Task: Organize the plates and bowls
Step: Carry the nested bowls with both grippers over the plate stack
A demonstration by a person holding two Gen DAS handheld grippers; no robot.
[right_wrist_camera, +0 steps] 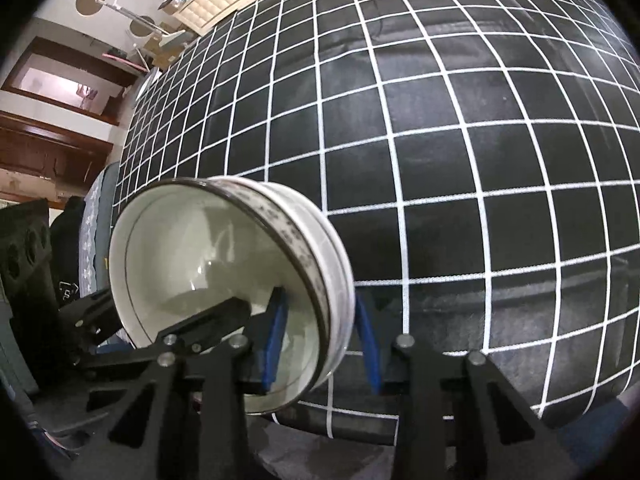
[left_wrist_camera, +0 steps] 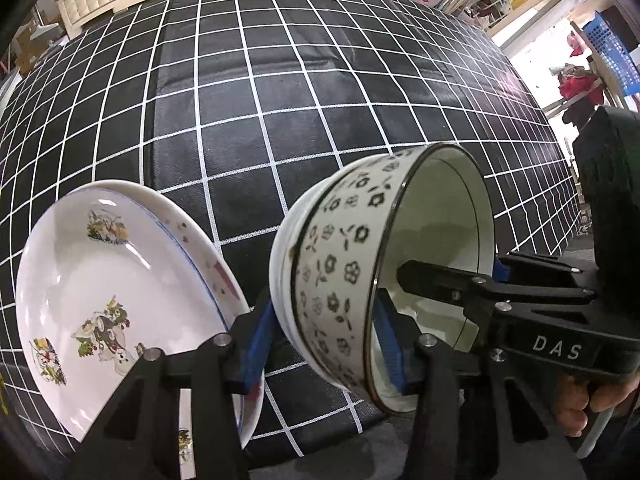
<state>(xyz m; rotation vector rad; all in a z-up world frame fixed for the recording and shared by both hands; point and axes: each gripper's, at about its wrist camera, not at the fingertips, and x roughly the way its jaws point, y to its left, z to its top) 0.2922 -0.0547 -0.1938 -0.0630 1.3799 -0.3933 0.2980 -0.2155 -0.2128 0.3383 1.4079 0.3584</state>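
Left wrist: left gripper [left_wrist_camera: 324, 340] has its blue pads [left_wrist_camera: 256, 344] on both sides of the wall of the flowered bowls [left_wrist_camera: 344, 276], one pad outside, one inside. Jaws pinching the rim, as far as I can see. It looks like two nested bowls, tipped on their side with the mouth to the right, held over the near edge of the checked cloth [left_wrist_camera: 320, 92]. The right gripper [left_wrist_camera: 440, 284] reaches in from the right with one finger inside the bowl mouth. Plates [left_wrist_camera: 116, 300] sit at lower left, stacked, with cartoon prints, just beside the left pad; whether they touch I can't tell.

Right wrist: right gripper [right_wrist_camera: 320, 348] has one pad [right_wrist_camera: 276, 344] inside the bowls [right_wrist_camera: 224, 264] and one outside, straddling the rim. Contact on the outer side isn't clear, so I can't tell if it's pinching or just closed around the rim.

Risks, my read:
- two grips on one rim: any mismatch in motion could twist the bowls or chip the rim
- nested bowls tilted this steeply: the inner one could slide out
- a swing to the left could knock the plates

Writing: "DAS" on the right gripper body. Nothing else legible.
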